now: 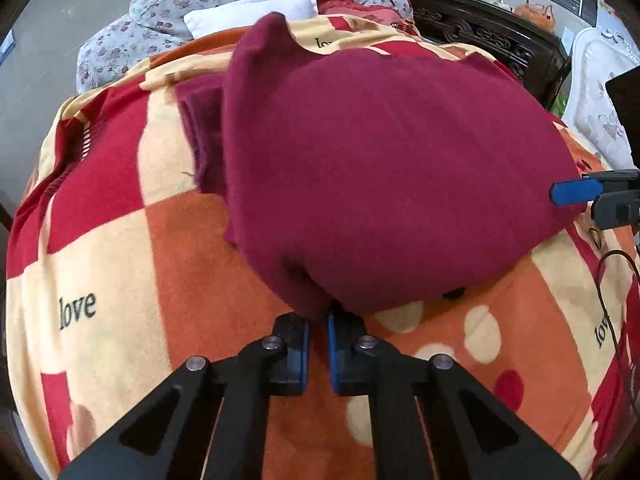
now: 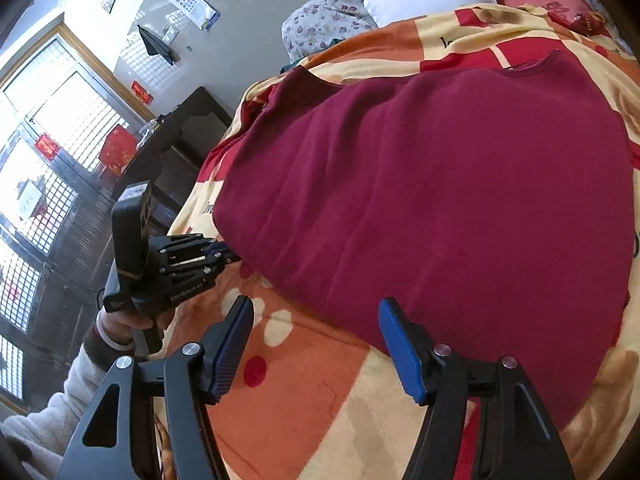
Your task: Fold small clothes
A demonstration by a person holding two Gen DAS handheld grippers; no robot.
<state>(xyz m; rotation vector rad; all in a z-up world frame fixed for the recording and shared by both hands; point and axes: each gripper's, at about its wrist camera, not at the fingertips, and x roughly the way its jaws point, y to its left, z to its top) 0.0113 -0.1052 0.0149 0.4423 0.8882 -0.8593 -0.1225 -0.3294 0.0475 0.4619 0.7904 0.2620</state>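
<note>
Left gripper (image 1: 318, 328): nearest the lens in its own view; jaws closed tight on the near hem of the sweater (image 1: 380, 168), a pinch of maroon cloth caught between the pads.
Sweater: lies spread on the blanket (image 1: 132, 240) on the bed, directly ahead of the left gripper and running away from it toward the pillow (image 1: 256, 12).
Long axis: hem near, collar end far, roughly in line with the way the left gripper points.
Sleeve (image 1: 200, 136): left of the body in the left view, seemingly tucked partway beneath; blur makes this uncertain.
Right gripper (image 2: 316, 344): jaws wide apart, nothing between them; it hovers over the blanket at the hem, right pad over the maroon edge, left pad over bare blanket.
Nearer hand: the left, which already has hold; the right is just beside the hem and not gripping.
Coming move, as I judge it: right jaws need to close on the hem corner, then both carry the hem forward to the collar.
Left view only: the pinch itself, and the right gripper's blue pad at the sweater's far right edge.
Right view only: the person's hand (image 2: 120, 326) and pale sleeve (image 2: 56, 408) on the left gripper's handle, plus the far collar edge and the window (image 2: 44, 152).
</note>
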